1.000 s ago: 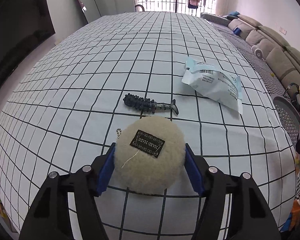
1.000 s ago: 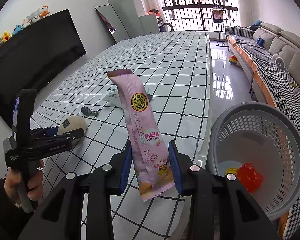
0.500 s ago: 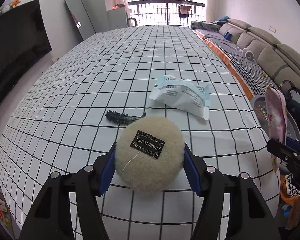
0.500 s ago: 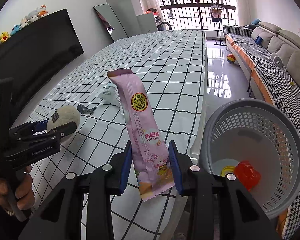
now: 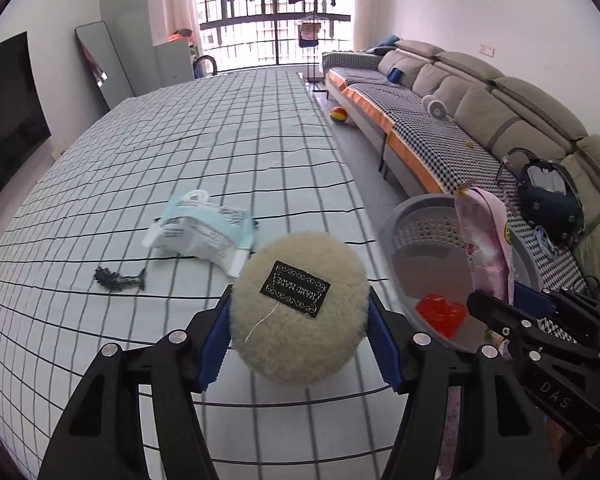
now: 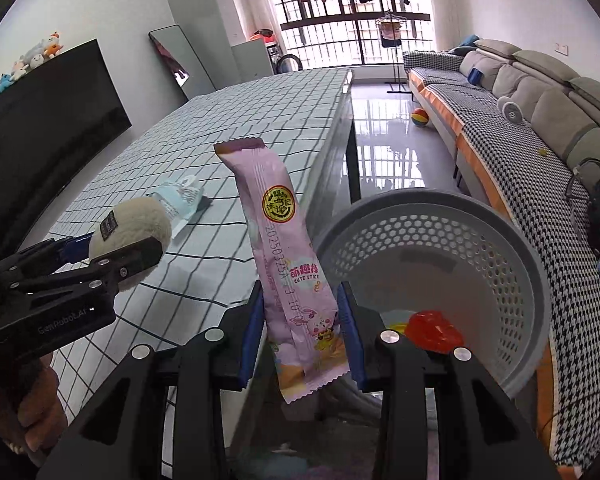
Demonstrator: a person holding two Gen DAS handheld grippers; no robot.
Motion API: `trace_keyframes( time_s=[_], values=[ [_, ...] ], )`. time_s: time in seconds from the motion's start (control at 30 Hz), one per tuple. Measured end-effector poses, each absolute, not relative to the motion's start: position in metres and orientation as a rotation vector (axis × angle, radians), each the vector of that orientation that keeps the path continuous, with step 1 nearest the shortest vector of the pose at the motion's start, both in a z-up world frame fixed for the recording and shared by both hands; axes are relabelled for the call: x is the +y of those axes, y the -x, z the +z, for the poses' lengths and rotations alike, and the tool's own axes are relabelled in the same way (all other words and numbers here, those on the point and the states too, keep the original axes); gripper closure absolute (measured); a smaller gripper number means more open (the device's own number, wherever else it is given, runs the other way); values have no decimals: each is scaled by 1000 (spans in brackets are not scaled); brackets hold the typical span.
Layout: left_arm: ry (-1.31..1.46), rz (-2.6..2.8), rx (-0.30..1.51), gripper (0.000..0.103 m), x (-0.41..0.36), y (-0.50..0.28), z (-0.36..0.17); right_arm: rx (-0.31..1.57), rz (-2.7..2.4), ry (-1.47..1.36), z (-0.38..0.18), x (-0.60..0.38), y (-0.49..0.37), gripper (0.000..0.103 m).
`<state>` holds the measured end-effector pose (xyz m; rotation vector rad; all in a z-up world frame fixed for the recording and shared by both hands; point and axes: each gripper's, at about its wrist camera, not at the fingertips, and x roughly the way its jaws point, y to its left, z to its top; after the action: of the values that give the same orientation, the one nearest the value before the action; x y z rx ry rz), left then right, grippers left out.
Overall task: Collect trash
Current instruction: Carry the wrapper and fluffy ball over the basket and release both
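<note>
Both hands are loaded. The left gripper [image 5: 298, 316] has its jaws pressed in on either side of a fluffy cream ball [image 5: 298, 304] with a small black label on its front, and it holds the ball up off the checked tablecloth [image 5: 220, 152]. The right gripper [image 6: 302, 332] has its jaws drawn narrow on the lower part of a pink snack wrapper [image 6: 288, 276], which stands up tall between and above them, its bottom seal hanging just below.

The grey perforated basket [image 6: 496, 232] sits off the edge of the table, to the right of and just ahead of the right jaws; from the left gripper it lies ahead and to the right, with the wrapper and the other gripper in front of its rim. A red crumpled piece [image 6: 432, 330] already lies on the basket floor, with something yellow beside it that I cannot make out.

As I judge it, the job is partway through: at least one item is binned, two more are in hand and near the basket but not yet over it or let go. Left on the cloth, ahead and to the left of the left jaws, are a white and blue crumpled packet [image 5: 204, 232] and, nearer, a small dark toy-like piece [image 5: 118, 280]. Whether that one counts as trash I cannot say.
</note>
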<state>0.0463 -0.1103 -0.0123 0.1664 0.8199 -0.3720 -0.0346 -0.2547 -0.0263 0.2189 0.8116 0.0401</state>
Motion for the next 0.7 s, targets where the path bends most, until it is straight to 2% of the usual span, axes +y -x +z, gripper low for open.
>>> trace_keyframes(
  time_s=[0.7],
  values=[
    [-241,-479,849,42,-222,-53,-29,854,-126,-315,-65,-349,50,68]
  ],
)
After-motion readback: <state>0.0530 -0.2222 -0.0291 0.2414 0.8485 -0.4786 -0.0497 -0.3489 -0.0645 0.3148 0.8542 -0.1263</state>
